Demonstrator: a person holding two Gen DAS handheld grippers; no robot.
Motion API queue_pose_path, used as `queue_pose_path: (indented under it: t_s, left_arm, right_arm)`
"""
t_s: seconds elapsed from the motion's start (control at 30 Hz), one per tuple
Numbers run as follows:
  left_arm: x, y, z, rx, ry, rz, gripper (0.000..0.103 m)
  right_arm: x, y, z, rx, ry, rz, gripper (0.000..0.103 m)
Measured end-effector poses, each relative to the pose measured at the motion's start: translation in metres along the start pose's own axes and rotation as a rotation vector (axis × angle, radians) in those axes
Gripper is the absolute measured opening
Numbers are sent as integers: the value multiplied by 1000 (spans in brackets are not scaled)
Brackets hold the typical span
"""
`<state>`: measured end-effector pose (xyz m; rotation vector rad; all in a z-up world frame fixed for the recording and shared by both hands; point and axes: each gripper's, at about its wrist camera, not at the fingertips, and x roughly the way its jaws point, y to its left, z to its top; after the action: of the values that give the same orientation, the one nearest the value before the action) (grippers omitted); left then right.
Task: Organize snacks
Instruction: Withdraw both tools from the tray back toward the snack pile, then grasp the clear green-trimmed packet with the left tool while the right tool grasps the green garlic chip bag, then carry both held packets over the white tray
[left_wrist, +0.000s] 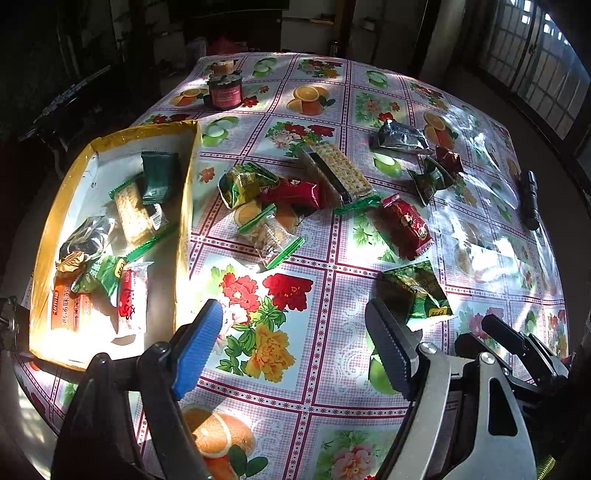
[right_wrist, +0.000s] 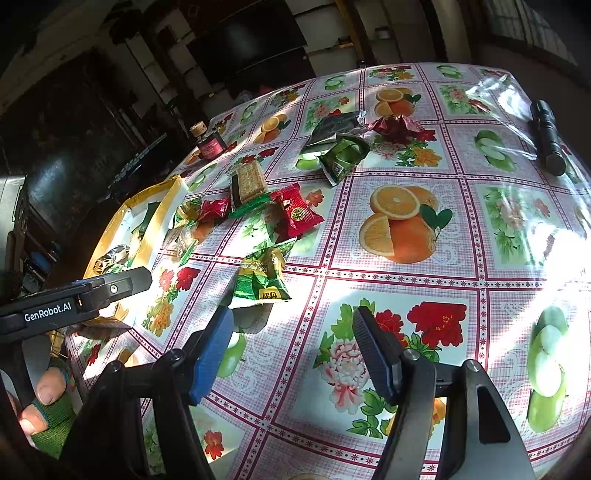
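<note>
- Snacks lie in two groups: some already inside the yellow-rimmed box (left_wrist: 190, 173) at the left of the left wrist view, the rest loose on the table (left_wrist: 332, 354) with its fruit-and-flower cloth.
- Inside the box are a dark green packet (left_wrist: 159, 177), a cracker pack (left_wrist: 133, 214), a silvery wrapper (left_wrist: 86, 236) and a red-and-white packet (left_wrist: 131, 299); sun glare washes out the lower end, so the other labels there are hard to read.
- Loose in mid-frame: a long cracker pack (left_wrist: 341, 171), a dark red packet (left_wrist: 293, 192), a clear pack with green ends (left_wrist: 271, 232) and a red packet (left_wrist: 408, 225).
- A green packet (left_wrist: 419, 291) lies just beyond the left tongs (left_wrist: 295, 332), toward their right finger; nothing sits between them and they stand apart.
- In the right wrist view the right tongs (right_wrist: 291, 325) are also apart and empty, hovering over a printed flower square, with the same green packet (right_wrist: 260, 280) just above their blue left finger.
- A black flashlight (right_wrist: 548, 138) rests at the upper right edge, well apart from the snacks.
- A small red jar (left_wrist: 224, 88) stands at the table's far side, top centre-left.
</note>
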<state>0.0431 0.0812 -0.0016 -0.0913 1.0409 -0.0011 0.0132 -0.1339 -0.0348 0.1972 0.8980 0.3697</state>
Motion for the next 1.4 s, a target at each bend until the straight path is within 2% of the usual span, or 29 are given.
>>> queue_pose_path:
  t_s: [0.1,0.27,0.53,0.57,0.67,0.7,0.73,0.77,0.8,0.83,0.97,1.13,1.2,1.4]
  left_arm:
    - [15,4,20,-30,15,-5,80]
    - [43,16,41,-124,56,35,80]
    - [87,16,43,-149,147,62,80]
    - [88,15,44,-142,124,92,80]
    - [94,12,50,-126,115,111,81]
    - [96,9,51,-112,111,114,79]
    - [95,7,52,-96,104,112,76]
    - [94,3,51,-79,96,106,66]
    - [91,-2,50,-59,89,100,47]
    - [89,-7,48,-40,86,93,37]
    - [79,-22,31,18,79,81,36]
    - [47,-25,5,47,40,1,36]
    - [31,-22,-4,58,19,-25,36]
    - [-11,-13,-24,67,-52,54,36]
  right_arm:
    - [7,11,7,-39,7,-12,67]
    - [30,32,25,-122,38,-58,69]
    - [73,45,31,-201,104,-152,69]
    - [73,45,31,-212,91,-164,68]
    - [72,42,31,-229,80,-204,50]
    - [70,40,32,-231,77,-216,40]
    - [69,38,32,-227,78,-211,40]
    - [67,36,32,-223,78,-206,40]
    - [65,35,32,-225,76,-210,39]
    - [63,32,31,-219,72,-208,39]
    - [41,19,26,-166,39,-171,38]
    - [4,-8,22,12,-13,60,38]
    - [-8,-13,18,62,-31,127,38]
    - [-22,-9,11,125,-53,255,38]
